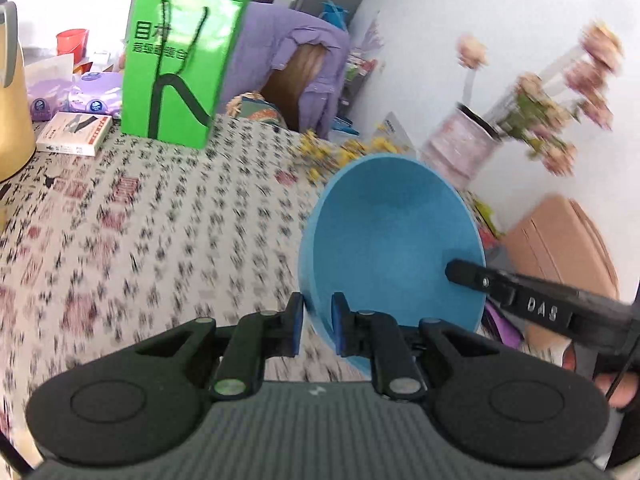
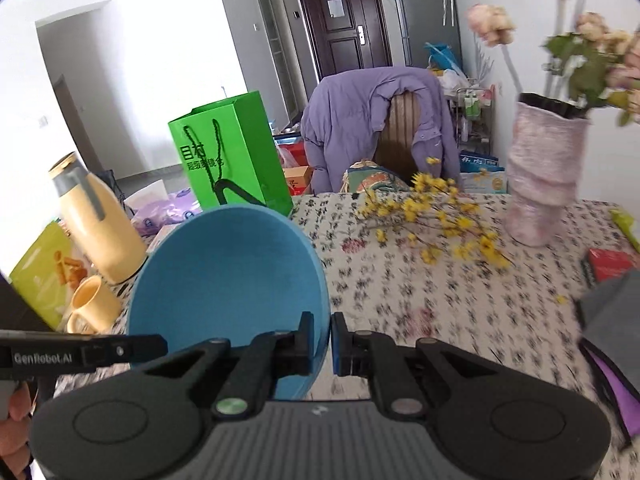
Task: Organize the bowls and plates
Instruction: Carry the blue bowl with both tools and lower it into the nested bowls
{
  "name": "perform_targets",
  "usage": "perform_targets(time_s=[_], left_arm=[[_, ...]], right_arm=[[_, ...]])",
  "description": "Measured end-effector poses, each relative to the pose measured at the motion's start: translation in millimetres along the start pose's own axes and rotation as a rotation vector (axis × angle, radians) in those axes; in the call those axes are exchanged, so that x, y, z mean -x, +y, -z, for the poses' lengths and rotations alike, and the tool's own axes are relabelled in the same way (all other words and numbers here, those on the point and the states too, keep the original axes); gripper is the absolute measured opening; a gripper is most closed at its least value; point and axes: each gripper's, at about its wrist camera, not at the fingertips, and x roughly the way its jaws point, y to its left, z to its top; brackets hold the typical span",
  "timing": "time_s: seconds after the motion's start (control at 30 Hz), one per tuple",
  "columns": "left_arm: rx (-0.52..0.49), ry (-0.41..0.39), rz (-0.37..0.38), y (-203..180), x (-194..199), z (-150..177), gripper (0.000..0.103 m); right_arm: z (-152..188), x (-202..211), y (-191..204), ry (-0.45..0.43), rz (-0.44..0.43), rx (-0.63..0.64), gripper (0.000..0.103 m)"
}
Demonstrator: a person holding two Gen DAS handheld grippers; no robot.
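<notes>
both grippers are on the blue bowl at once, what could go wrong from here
The blue bowl is tilted and pinched only at its thin rim by the left gripper and the right gripper. If they pull apart or twist unevenly, it may slip out. Both views show motion blur, so a fast swing could carry the bowl into the pink vase or the yellow flowers. On the other side, the yellow mug sits close.

tablecloth [image 1: 160, 240]: print smeared by blur
flowers [image 1: 560, 100]: blurred
orange box [image 1: 560, 240]: partly behind right gripper [image 1: 464, 272]
yellow jug [image 1: 12, 100]: cut by edge
</notes>
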Motion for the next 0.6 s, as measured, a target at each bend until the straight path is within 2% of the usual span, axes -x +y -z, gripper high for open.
perform_targets(time_s=[0.13, 0.3, 0.43, 0.6], left_arm=[[-0.006, 0.012, 0.017, -20.5, 24.6, 50.2, 0.016], [0.008, 0.064, 0.052, -29.1, 50.2, 101.6, 0.017], [-0.001, 0.09, 0.039, -26.9, 63.2, 132.8, 0.017], [0.004, 0.078, 0.023, -20.6, 82.0, 161.0, 0.017]], right_arm=[[35.1, 44.3, -7.5, 0.001, -0.015, -0.005, 0.009], [80.8, 84.6, -8.9, 0.017, -0.036, 0.013, 0.009], [112.7, 98.8, -3.9, 0.053, -0.065, 0.025, 0.009], [139.3, 104.6, 4.3, 0.08, -0.104, 0.025, 0.009]])
